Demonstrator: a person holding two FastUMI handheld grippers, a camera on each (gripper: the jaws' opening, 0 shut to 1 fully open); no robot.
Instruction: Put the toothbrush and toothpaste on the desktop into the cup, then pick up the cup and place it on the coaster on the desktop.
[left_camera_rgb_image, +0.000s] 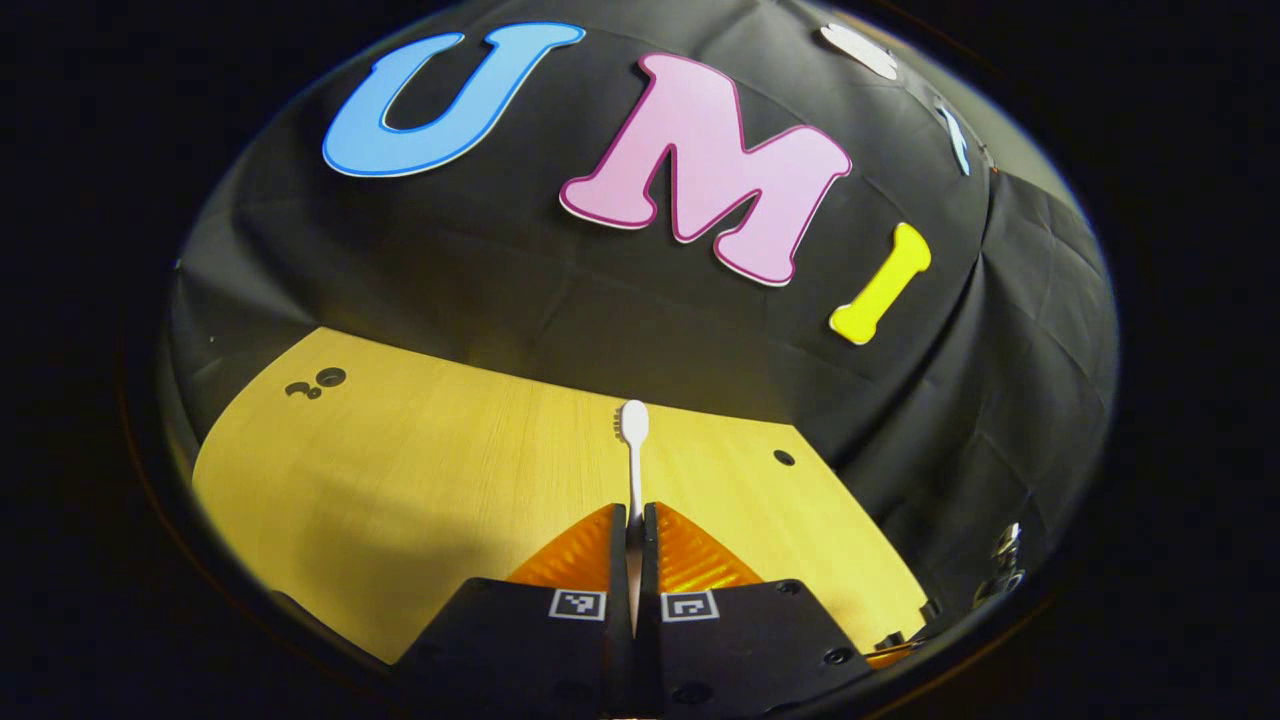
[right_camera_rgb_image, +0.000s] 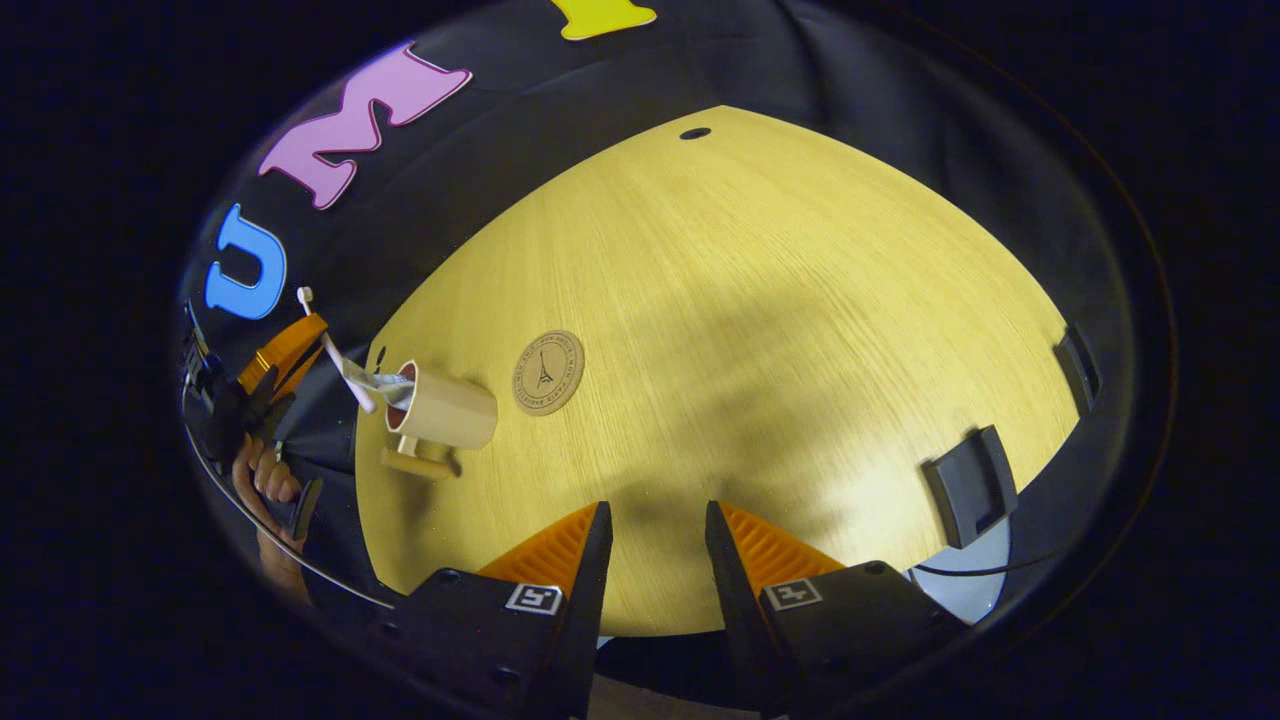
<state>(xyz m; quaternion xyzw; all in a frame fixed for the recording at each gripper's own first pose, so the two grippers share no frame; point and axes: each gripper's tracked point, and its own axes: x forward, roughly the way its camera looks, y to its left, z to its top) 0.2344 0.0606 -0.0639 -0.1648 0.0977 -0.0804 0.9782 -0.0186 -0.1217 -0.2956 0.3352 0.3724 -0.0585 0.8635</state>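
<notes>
We hold toothbrush (left_camera_rgb_image: 634, 450) clamped between left gripper (left_camera_rgb_image: 634, 525) fingers, handle pinched, head pointing forward, ready for drop into cup.

Cup (right_camera_rgb_image: 445, 410) stands on desktop (right_camera_rgb_image: 780, 330); toothpaste (right_camera_rgb_image: 372, 383) apparently already inside. Left gripper beside cup, on side away from coaster (right_camera_rgb_image: 548, 372).

Right gripper (right_camera_rgb_image: 655, 540) jaws apart, empty, over desktop near cup, kept free for cup lift, we judge.

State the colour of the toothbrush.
White plastic toothbrush, clearest in the left gripper view.
</notes>
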